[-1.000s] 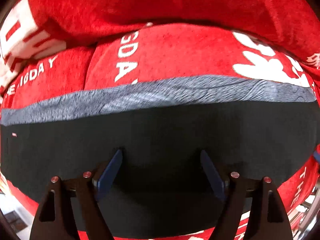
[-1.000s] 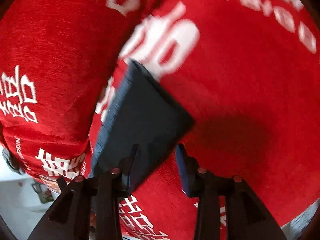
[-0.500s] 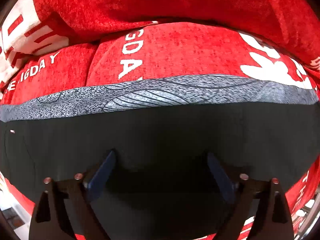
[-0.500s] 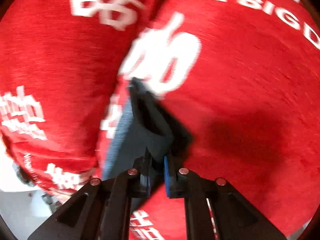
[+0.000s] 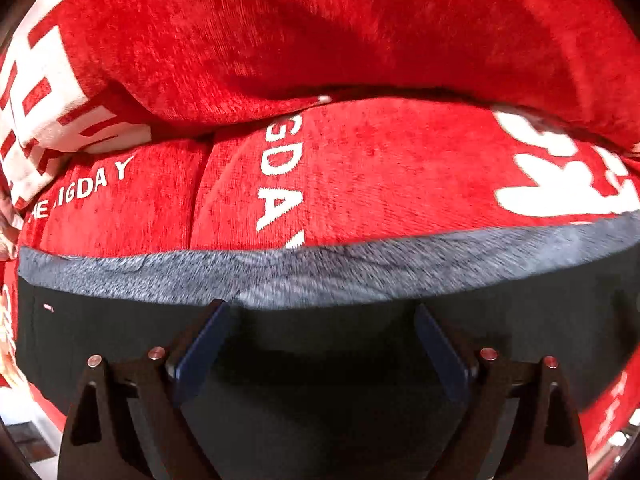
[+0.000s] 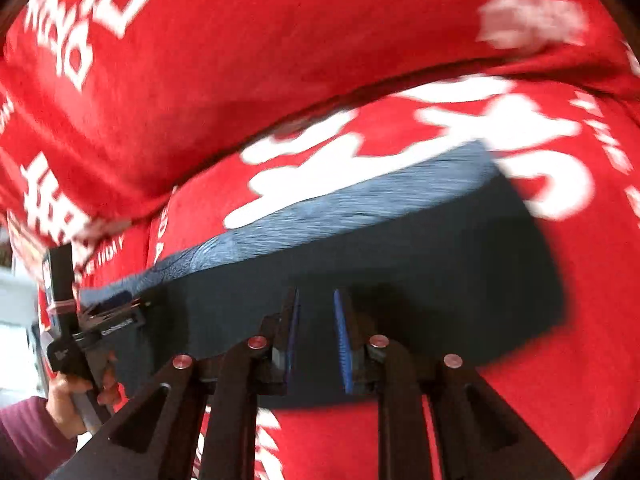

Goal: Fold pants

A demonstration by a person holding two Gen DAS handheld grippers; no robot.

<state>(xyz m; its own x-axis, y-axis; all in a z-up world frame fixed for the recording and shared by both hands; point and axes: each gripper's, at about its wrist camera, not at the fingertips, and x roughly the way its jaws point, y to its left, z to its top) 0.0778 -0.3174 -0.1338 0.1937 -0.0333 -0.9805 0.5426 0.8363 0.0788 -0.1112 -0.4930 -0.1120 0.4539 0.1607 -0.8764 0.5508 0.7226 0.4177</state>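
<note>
Two sets of fingers hang over the dark folded pants (image 5: 100, 320), which lie flat on a red cover (image 5: 360, 160), long side running 9 to 3 o'clock. The left gripper (image 5: 320, 310) has just opened wide, with the pants right under it. The right gripper (image 6: 318, 300) has just opened a little, narrow, pinching nothing. No box or basket shows

A red cover (image 5: 400, 168) with white letters and big white signs lies over the seat cushions. Behind the cover's flat part, a back cushion (image 5: 340, 28) in the same red cloth rises. Left of the cover, a pale floor (image 6: 16, 312) shows, blurred.
</note>
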